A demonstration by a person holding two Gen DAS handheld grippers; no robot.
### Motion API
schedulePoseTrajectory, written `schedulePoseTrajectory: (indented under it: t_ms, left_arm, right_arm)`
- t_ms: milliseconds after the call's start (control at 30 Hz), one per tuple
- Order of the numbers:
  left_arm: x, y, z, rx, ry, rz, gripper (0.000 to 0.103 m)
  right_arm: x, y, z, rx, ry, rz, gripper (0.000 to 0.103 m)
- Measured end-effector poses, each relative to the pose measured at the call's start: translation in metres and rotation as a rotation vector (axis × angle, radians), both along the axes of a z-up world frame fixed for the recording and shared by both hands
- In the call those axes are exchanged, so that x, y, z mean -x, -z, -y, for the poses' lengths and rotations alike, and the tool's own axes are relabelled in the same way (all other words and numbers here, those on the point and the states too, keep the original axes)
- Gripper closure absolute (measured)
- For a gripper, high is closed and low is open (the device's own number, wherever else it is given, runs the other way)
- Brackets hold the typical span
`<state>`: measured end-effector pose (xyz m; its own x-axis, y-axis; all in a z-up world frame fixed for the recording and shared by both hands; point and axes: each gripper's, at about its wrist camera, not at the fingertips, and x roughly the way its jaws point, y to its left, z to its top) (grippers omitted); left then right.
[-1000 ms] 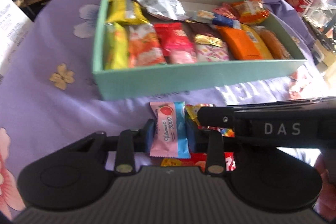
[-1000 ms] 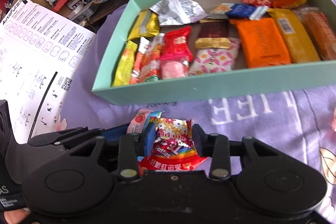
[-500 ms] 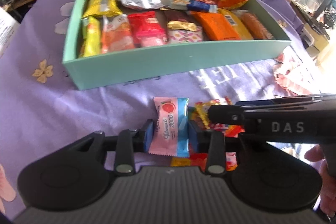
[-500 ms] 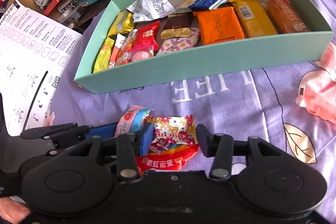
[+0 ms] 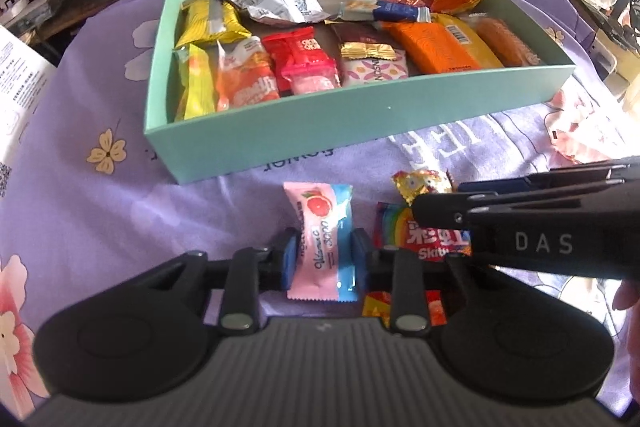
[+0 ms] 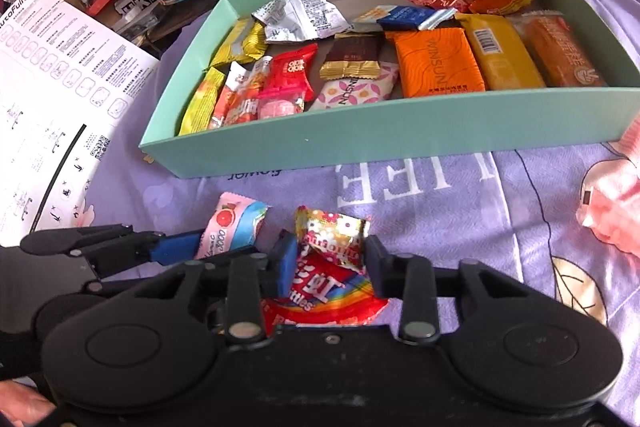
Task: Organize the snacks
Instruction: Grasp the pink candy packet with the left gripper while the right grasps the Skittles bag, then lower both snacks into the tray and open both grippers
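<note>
The right gripper is covering most of the rainbow Skittles pack in the left wrist view, and the gold wrapper behind it is only peeking out. Small print on the white leaflet is too tiny to read.

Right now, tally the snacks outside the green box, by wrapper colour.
Pink-and-blue candy: 1
Gold flowered packet: 1
Red rainbow Skittles packet: 1
Total outside the green box: 3
</note>
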<state>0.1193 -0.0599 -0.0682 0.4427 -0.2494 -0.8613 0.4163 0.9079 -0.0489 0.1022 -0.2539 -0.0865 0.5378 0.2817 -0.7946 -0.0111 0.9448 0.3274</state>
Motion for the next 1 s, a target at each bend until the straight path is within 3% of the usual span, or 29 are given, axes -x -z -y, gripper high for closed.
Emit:
schedulePoseTrajectory:
  t_ms: [233, 733, 1000]
  left_arm:
    - [0.007, -0.007, -0.006, 0.025, -0.018, -0.015, 0.078]
    - [0.038, -0.062, -0.009, 0.101, 0.003, 0.064, 0.078]
    - [-0.009, -0.098, -0.004, 0.138, -0.045, 0.120, 0.078]
  right_arm:
    - [0.010, -0.004, 0.007, -0.023, 0.012, 0.000, 0.076]
    - [0.041, -0.047, 0.022, -0.071, 0.012, 0.082, 0.076]
    - [0.017, -0.087, 0.034, -0.070, 0.040, 0.174, 0.076]
